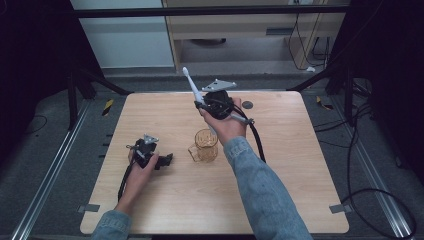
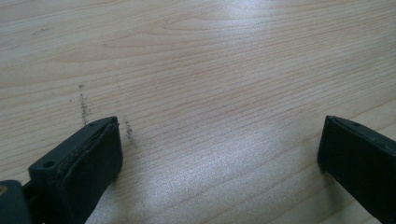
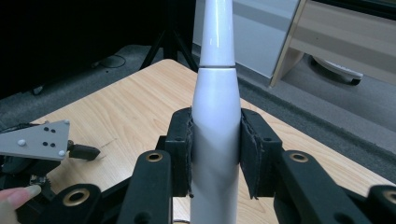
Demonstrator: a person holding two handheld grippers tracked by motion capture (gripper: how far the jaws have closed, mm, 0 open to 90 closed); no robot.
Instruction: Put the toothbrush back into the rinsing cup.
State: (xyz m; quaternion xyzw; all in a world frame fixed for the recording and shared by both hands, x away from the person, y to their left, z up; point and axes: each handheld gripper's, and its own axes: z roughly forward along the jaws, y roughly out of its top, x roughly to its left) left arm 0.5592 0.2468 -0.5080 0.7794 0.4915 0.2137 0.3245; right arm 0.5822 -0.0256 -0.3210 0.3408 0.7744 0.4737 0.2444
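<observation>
Your right gripper (image 1: 206, 106) has its fingers (image 3: 180, 151) pinching the white toothbrush (image 1: 192, 86), lifted just behind the amber cup (image 1: 205, 145). Judging by that, the pick-up is done and placing it in the cup remains; your left gripper (image 1: 162, 161), fingers spread, rests on the bench (image 1: 290, 165) left of the cup.

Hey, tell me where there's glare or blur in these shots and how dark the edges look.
High view: the table is evenly lit, the surroundings fall to near black. Left gripper view: a pale sheen of glare lies on the wood between the open jaws, which look soft. Right gripper view: the white toothbrush carries a bright highlight near the top, and the background left is dark.
</observation>
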